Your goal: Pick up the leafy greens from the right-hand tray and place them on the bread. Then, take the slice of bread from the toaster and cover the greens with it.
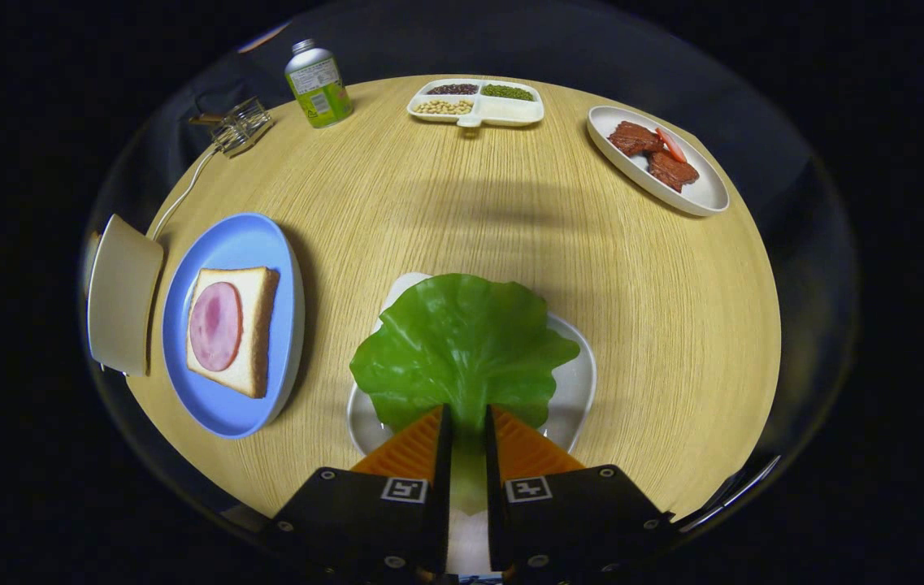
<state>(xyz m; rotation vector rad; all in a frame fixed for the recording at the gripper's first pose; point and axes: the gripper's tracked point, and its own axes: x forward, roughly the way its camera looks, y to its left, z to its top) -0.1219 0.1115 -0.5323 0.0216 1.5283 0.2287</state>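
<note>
A green lettuce leaf (462, 341) spreads just ahead of my fingers, over a white tray (579, 390). My gripper (468, 416) is shut on the leaf's stem end, which runs between both fingers. To the left of the leaf a blue plate (234, 236) carries a slice of bread (254, 333) with a round pink ham slice (215, 326) on top. Left of that plate stands a cream toaster (122, 296); I cannot see a bread slice in it from here.
At the far side of the round wooden table (445, 203) are a divided dish of beans (475, 103), a white tray with meat pieces (701, 191) at far right, a green-labelled bottle (317, 84) and a small wire rack (240, 126).
</note>
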